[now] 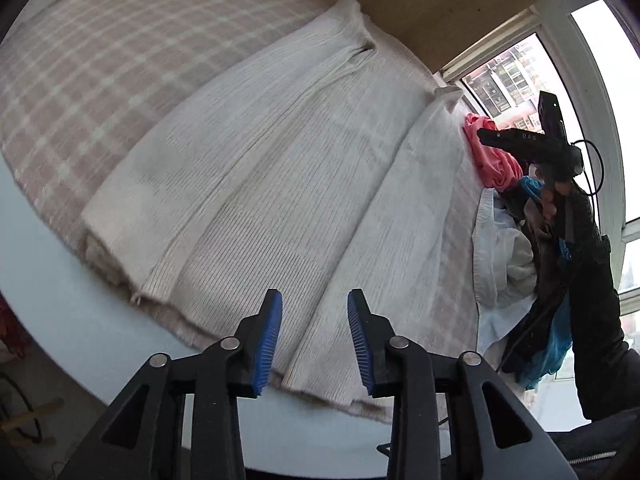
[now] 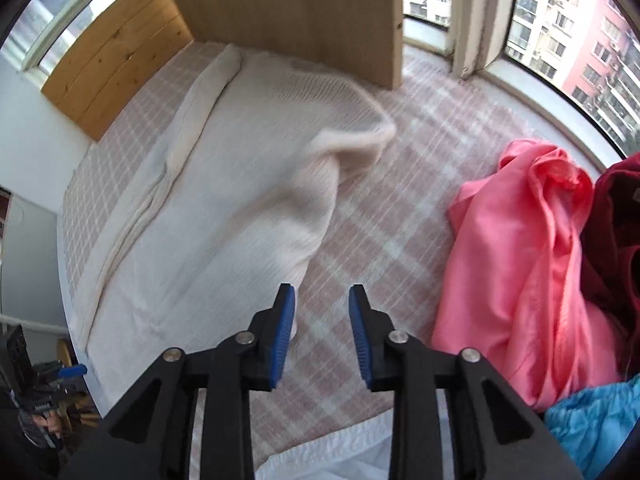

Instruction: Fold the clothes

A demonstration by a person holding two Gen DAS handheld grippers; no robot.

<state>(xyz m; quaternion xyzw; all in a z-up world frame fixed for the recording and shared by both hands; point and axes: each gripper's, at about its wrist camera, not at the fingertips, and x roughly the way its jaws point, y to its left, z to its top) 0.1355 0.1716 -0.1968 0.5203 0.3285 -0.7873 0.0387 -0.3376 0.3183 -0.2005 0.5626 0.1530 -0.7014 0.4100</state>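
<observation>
Cream knit sweater (image 1: 256,168): lying lengthwise toward twelve o'clock, hem seemingly nearest the left gripper (image 1: 315,340); both grippers, right gripper (image 2: 322,334) included, gaping empty.

Both wrist views look down closely, sharing the cream sweater (image 1: 256,184) and pink garment (image 2: 516,280).

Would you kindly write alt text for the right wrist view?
An open right hand-held gripper hovers over a pink-and-white plaid bedcover, beside a cream ribbed knit sweater spread flat. A crumpled pink garment lies to the right.
</observation>
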